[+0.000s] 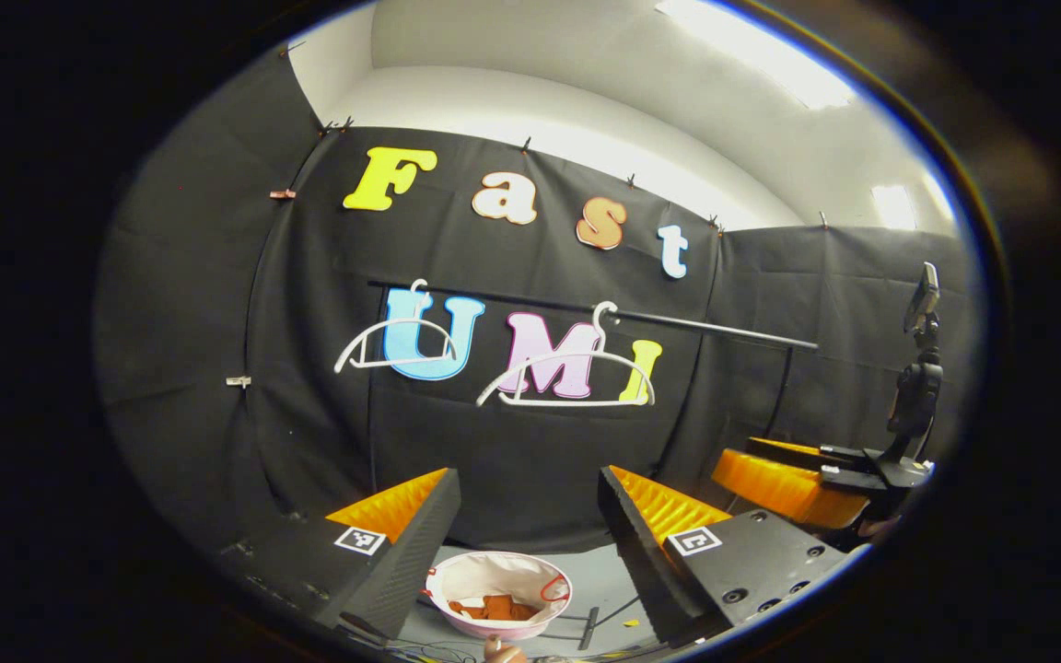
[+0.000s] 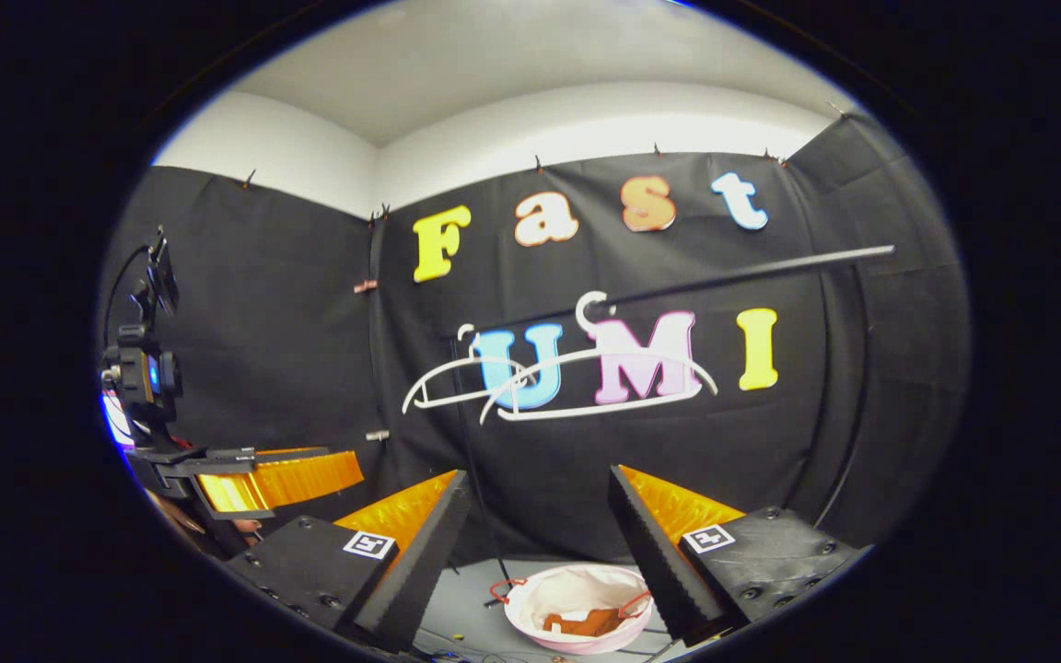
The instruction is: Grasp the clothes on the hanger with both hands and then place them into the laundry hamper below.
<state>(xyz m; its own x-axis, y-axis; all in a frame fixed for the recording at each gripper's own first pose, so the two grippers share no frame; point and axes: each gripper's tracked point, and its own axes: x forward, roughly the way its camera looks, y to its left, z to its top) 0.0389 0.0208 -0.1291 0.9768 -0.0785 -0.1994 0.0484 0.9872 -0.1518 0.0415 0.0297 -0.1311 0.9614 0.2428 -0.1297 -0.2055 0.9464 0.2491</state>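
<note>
**Mia:** Where are the clothes sitting?

**Ben:** The orange clothes (image 1: 496,608) are lying down in the round white hamper (image 1: 457,575) on the floor. In the left gripper view, the hamper is showing low down, right between the fingers of the left gripper (image 1: 529,502).

**Mia:** Are those fingers squeezing anything?

**Ben:** No. They are standing wide apart, holding nothing. The right gripper (image 2: 538,506) is gaping too, and it is hanging high above the hamper.

**Mia:** What is hanging on the rail (image 1: 678,324)?

**Ben:** Two white hangers (image 1: 577,373), both bare, are hanging up above the hamper.
</note>
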